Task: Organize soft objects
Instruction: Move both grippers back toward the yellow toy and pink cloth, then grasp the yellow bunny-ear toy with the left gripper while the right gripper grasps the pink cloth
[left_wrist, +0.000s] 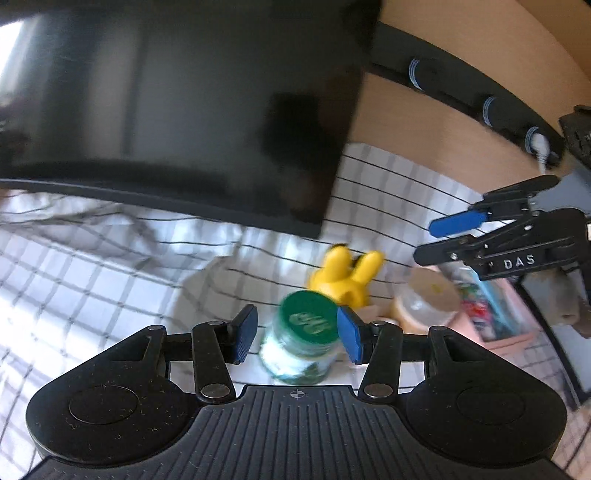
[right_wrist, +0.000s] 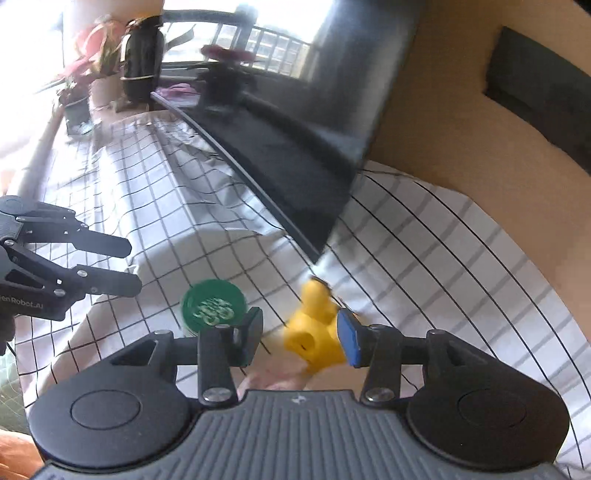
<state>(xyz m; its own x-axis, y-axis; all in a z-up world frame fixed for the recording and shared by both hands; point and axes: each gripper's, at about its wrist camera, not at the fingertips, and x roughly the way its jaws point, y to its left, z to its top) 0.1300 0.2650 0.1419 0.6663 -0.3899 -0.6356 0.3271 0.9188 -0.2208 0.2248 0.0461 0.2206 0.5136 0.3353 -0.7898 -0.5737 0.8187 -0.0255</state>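
Yellow soft rubbery toy with two rounded ears (left_wrist: 345, 275) lies on the white black-checked cloth (left_wrist: 92, 273) of our tabletop, just in front of the lower corner of the big dark monitor screen (left_wrist: 177, 103). In our right wrist view this toy (right_wrist: 314, 328) sits between the spread blue-padded fingers of our right tool (right_wrist: 301, 338), close against the right pad (right_wrist: 349, 341); whether it touches we cannot tell through the blur. Our left tool (left_wrist: 297, 334) is spread too, its fingers either side of a round jar with a dark green embossed lid (left_wrist: 308, 319), nothing pinched. The jar stands just beside the toy, nearer to us in the left view. To the right of the toy we see a clear jar with a tan lid (left_wrist: 428, 299) and, next to it, a pink tray of mixed items (left_wrist: 509, 341). Potted plants (right_wrist: 85, 74) stand by the bright window at the far end
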